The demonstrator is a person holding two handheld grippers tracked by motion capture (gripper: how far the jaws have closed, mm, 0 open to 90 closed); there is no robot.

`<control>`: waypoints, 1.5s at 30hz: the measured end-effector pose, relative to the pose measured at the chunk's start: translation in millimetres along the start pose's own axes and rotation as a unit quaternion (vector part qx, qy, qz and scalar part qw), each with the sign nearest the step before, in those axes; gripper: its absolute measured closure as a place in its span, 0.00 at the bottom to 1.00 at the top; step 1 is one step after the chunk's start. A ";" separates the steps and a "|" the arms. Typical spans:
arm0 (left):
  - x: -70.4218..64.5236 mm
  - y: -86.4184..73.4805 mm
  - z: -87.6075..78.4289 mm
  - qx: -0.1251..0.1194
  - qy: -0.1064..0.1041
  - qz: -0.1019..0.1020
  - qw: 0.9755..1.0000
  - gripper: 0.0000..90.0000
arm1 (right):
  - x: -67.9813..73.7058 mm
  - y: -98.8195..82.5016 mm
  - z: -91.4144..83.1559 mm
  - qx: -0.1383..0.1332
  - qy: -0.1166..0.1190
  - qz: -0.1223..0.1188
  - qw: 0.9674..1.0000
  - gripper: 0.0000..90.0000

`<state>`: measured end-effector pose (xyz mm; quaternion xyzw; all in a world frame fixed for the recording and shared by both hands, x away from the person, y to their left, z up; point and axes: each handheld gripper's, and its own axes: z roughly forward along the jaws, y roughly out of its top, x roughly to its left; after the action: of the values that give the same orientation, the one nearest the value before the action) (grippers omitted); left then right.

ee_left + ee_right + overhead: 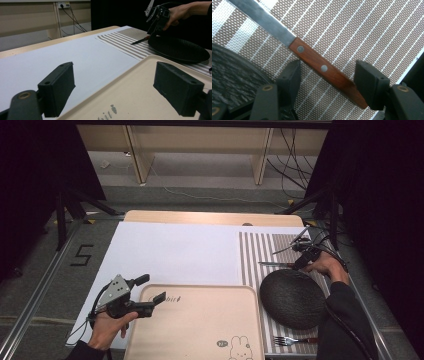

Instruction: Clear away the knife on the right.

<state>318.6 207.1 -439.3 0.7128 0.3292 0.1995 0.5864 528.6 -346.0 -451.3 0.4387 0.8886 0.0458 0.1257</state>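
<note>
On the striped placemat at the bench's right side: one knife, steel blade, brown wooden handle with two rivets, lying flat just beyond the black plate. Right hand-held gripper is lowered over the handle, jaws partly open, one either side of the wood; the handle's end lies right against one jaw, though no firm clamp shows. Left hand-held gripper: held off the near-left corner of the beige tray, jaws wide apart, nothing between them. Fork: on the placemat near the front edge, just beside the plate. White sheet: covers the bench's left and middle.
</note>
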 end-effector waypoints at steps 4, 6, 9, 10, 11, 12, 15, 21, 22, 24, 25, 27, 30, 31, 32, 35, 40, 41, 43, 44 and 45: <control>0.1 0.1 -0.1 0.000 0.000 0.002 1.000 0.18 | 4.0 1.6 -1.7 0.005 -0.005 -0.005 1.000 0.49; 0.4 0.3 -0.3 0.000 -0.001 0.005 1.000 0.18 | 6.5 1.7 -2.1 0.007 -0.004 -0.002 1.000 0.51; 0.5 0.3 -0.3 0.000 -0.001 0.005 1.000 0.18 | 9.0 1.9 -2.2 0.004 -0.009 -0.012 1.000 0.55; 0.4 0.2 -0.3 0.000 0.000 0.005 1.000 0.18 | 8.8 2.1 -2.1 0.001 -0.013 -0.024 1.000 0.56; 0.3 0.2 -0.2 0.000 -0.001 0.005 1.000 0.18 | 10.7 2.3 -2.7 0.005 -0.012 -0.021 1.000 0.58; 0.0 0.1 -0.2 0.000 0.000 0.004 1.000 0.18 | 10.8 2.7 -2.7 0.004 -0.016 -0.029 0.999 0.59; -0.5 0.3 -0.8 0.004 0.003 0.005 1.000 0.18 | 14.2 4.2 -3.6 0.010 -0.020 -0.044 0.999 0.63; -0.4 0.2 -0.9 0.004 0.002 0.005 1.000 0.18 | 20.8 7.0 -3.2 0.015 -0.033 -0.066 0.997 0.69; -0.5 0.2 -0.9 0.004 0.002 0.005 1.000 0.18 | 21.3 7.3 -3.2 0.016 -0.032 -0.067 0.997 0.70; 0.0 0.1 -0.8 0.001 0.000 0.006 1.000 0.18 | 21.8 7.7 -3.4 0.018 -0.031 -0.075 0.997 0.72; -0.2 0.4 -1.4 0.005 0.003 0.006 1.000 0.18 | 21.0 8.1 -3.5 0.017 -0.032 -0.084 0.996 0.73; 0.0 0.4 -1.2 0.004 0.002 0.006 1.000 0.18 | 22.2 8.2 -3.3 0.019 -0.032 -0.084 0.996 0.74; 0.0 0.0 -0.5 0.001 0.000 0.006 1.000 0.18 | 23.7 8.8 -3.6 0.023 -0.031 -0.090 0.995 0.78; -0.4 0.3 -1.4 0.005 0.003 0.007 1.000 0.18 | 25.0 8.7 -3.5 0.024 -0.032 -0.090 0.995 0.79; -0.4 0.3 -1.2 0.004 0.002 0.007 1.000 0.18 | 25.3 8.9 -3.5 0.024 -0.030 -0.092 0.995 0.81; -0.5 0.2 -1.4 0.004 0.003 0.007 1.000 0.18 | 26.8 9.9 -3.1 0.025 -0.033 -0.099 0.994 0.84; -0.6 0.4 -1.4 0.004 0.002 0.008 1.000 0.18 | 29.6 11.4 -2.4 0.030 -0.042 -0.101 0.994 0.85; -0.7 0.4 -1.3 0.003 0.002 0.006 1.000 0.18 | 29.6 11.6 -2.5 0.030 -0.042 -0.101 0.994 0.85; -0.4 0.4 -1.4 0.004 0.002 0.007 1.000 0.18 | 29.9 11.9 -2.4 0.033 -0.040 -0.097 0.994 0.85; -0.2 0.3 -1.4 0.004 0.002 0.007 1.000 0.18 | 30.4 12.0 -2.3 0.034 -0.042 -0.094 0.994 0.85; -0.1 0.3 -1.4 0.004 0.003 0.007 1.000 0.18 | 30.4 12.3 -2.4 0.034 -0.041 -0.093 0.994 0.85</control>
<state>317.6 208.0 -438.6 0.7170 0.3269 0.2039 0.5809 519.7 -314.3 -452.2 0.3598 0.9206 -0.0144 0.1508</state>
